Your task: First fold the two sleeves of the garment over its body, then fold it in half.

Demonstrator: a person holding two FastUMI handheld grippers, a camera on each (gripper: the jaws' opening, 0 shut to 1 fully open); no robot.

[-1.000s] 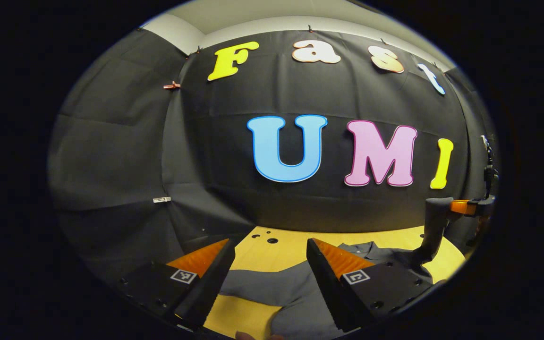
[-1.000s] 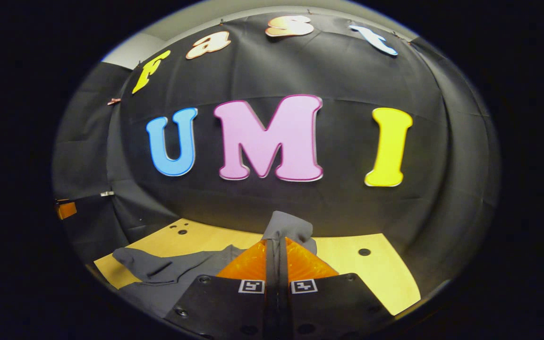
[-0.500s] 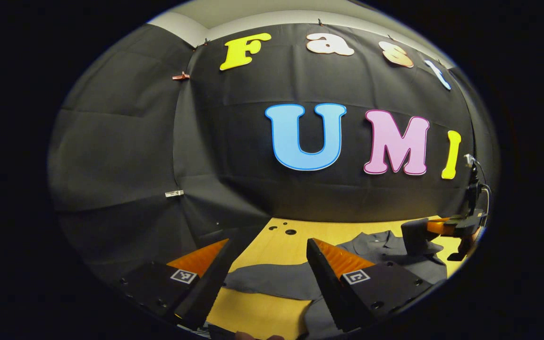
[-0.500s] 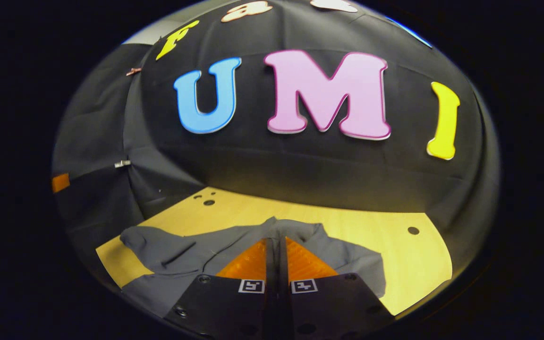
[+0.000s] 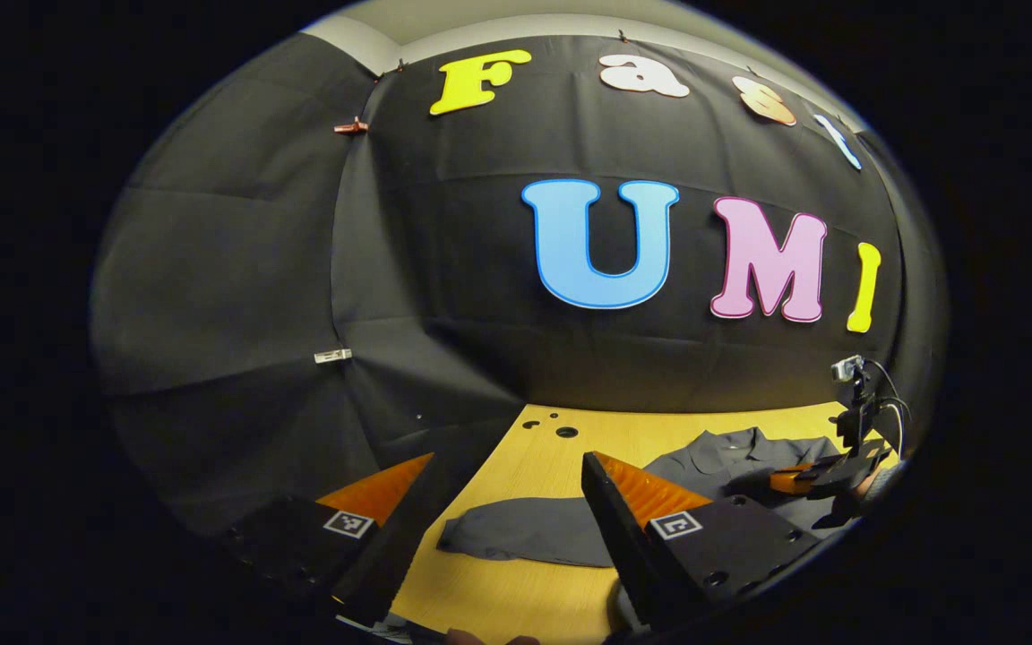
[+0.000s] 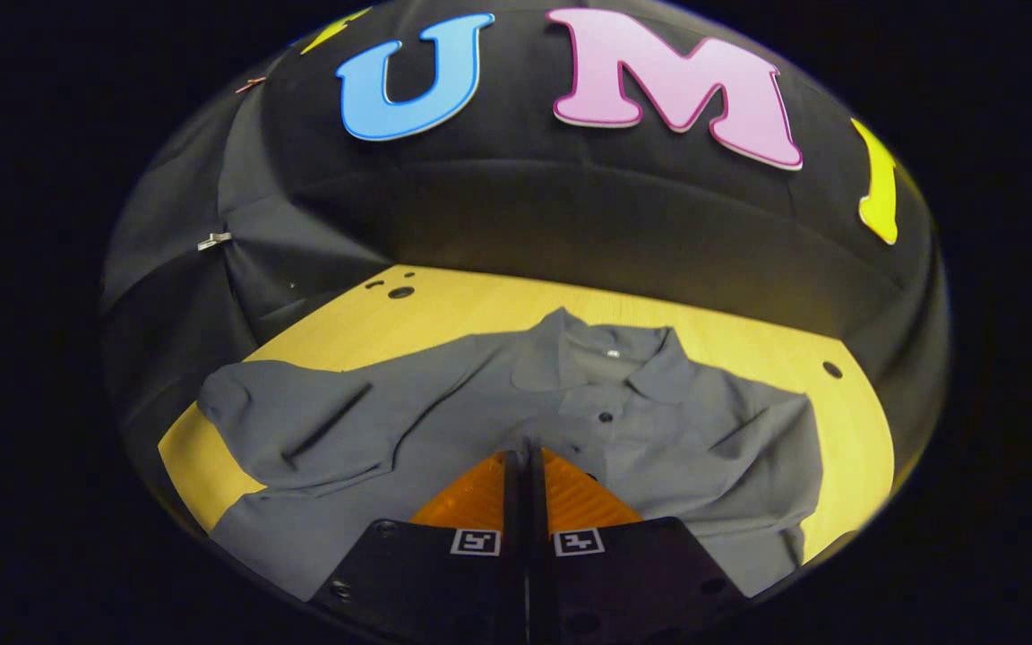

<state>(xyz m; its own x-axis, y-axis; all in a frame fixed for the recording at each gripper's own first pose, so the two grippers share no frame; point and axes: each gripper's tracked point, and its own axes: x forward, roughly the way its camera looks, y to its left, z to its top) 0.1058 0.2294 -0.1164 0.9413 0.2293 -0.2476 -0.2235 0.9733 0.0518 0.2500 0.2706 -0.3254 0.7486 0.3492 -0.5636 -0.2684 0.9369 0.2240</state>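
Grey polo shirt (image 6: 444, 430) lies flat on the wooden bench (image 6: 749, 345), collar (image 6: 610, 354) toward the far edge, one sleeve (image 5: 516, 530) spread out toward the bench's left edge. Right gripper (image 6: 525, 461) sits low over the shirt's middle, fingers clenched together; cannot tell if fabric is pinched. Left gripper (image 5: 507, 488) above the spread sleeve, fingers released, wide apart.

Matt woven cloth, soft and creased: garment (image 6: 498, 421). Smooth light wood with a dull sheen and drilled holes: table (image 6: 471, 305). Matt black cloth, faintly wrinkled, across upper frame: booth wall (image 5: 238, 269).
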